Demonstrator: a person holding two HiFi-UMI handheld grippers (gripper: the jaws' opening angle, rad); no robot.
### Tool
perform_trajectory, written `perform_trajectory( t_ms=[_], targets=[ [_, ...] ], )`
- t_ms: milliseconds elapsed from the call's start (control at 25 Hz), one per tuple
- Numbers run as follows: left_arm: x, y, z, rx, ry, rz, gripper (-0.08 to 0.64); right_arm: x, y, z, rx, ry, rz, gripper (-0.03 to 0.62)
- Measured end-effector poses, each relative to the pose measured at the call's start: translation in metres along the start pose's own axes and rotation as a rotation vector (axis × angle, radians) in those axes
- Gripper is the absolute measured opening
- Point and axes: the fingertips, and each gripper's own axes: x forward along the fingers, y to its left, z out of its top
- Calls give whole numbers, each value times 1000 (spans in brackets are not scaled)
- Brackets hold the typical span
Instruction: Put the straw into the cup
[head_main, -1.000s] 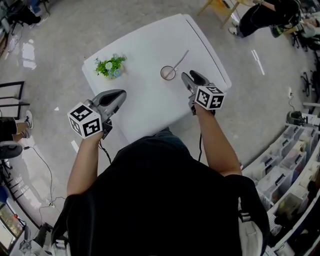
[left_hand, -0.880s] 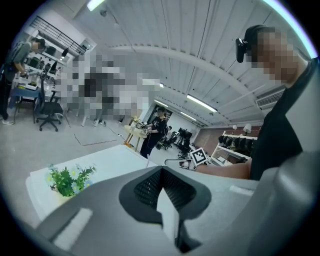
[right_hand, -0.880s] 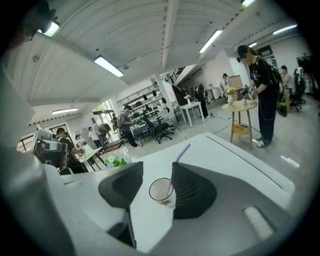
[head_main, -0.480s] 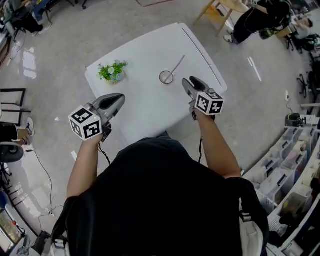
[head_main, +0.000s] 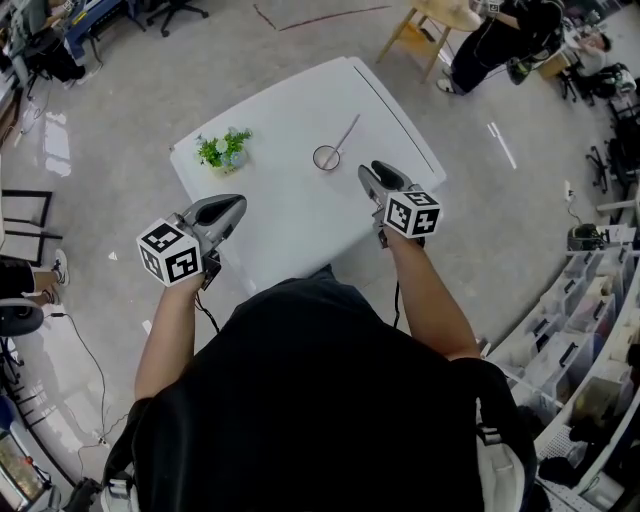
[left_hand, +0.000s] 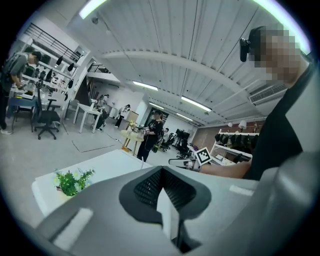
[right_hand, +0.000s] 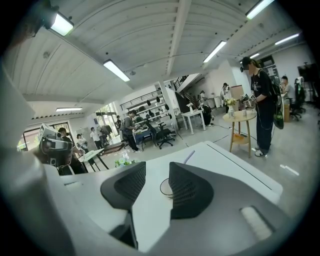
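The thin pale straw (head_main: 346, 133) is seen leaning inside the small clear round cup (head_main: 326, 157). The cup is set on the white rectangular table (head_main: 290, 215), well apart from a small green potted plant (head_main: 224, 148). The grey left gripper (head_main: 232, 206) is held over the table's near-left edge, jaws brought together at the tips, nothing gripped. The grey right gripper (head_main: 368, 173) is held near the cup, not touching it. Its jaws are parted by a moderate gap and have just been closing, with nothing caught between them.

Grey floor (head_main: 120, 90), white table (head_main: 290, 210), round wooden side table (right_hand: 239, 116), ceiling strip lights (right_hand: 119, 71).
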Motion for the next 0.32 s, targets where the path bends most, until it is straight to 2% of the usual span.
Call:
perform_trajectory(
  t_ms=[320],
  targets=[
    [-11,-21,-13,-2,4,-2,0,-27,18,-8,6,-19,12,157]
  ],
)
